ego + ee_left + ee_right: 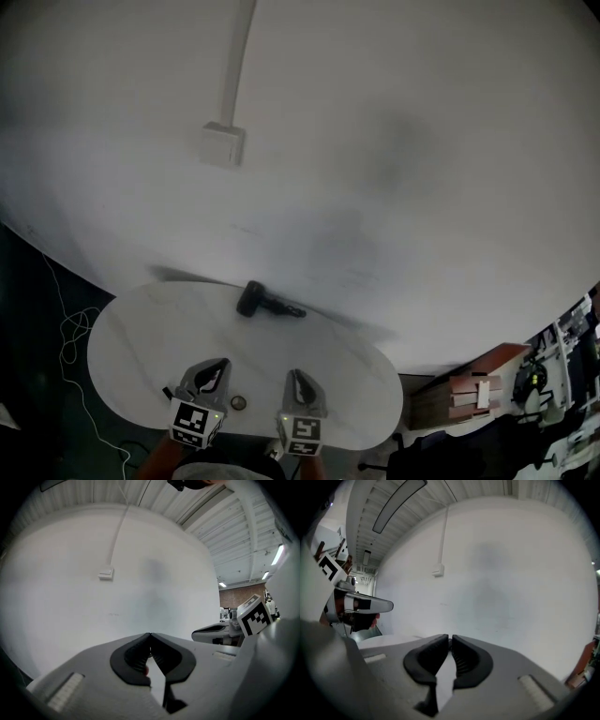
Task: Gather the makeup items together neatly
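A black makeup item point(267, 302) with a thick cap end and a thinner tail lies on the far side of the white oval table point(141, 328). A small round, dull-gold item point(238, 403) sits near the front edge, between the two grippers. My left gripper point(223, 361) hovers over the front of the table, and in its own view the left gripper point(150, 634) has its tips together with nothing held. My right gripper point(295, 372) is beside it. In its own view the right gripper point(450, 638) shows pads almost touching and nothing between them. Both gripper views look at the wall, not at the items.
A white wall with a cable duct and a junction box point(223, 143) rises right behind the table. A thin cable point(70, 328) lies on the dark floor to the left. Brown shelving point(473, 386) and clutter stand at the right.
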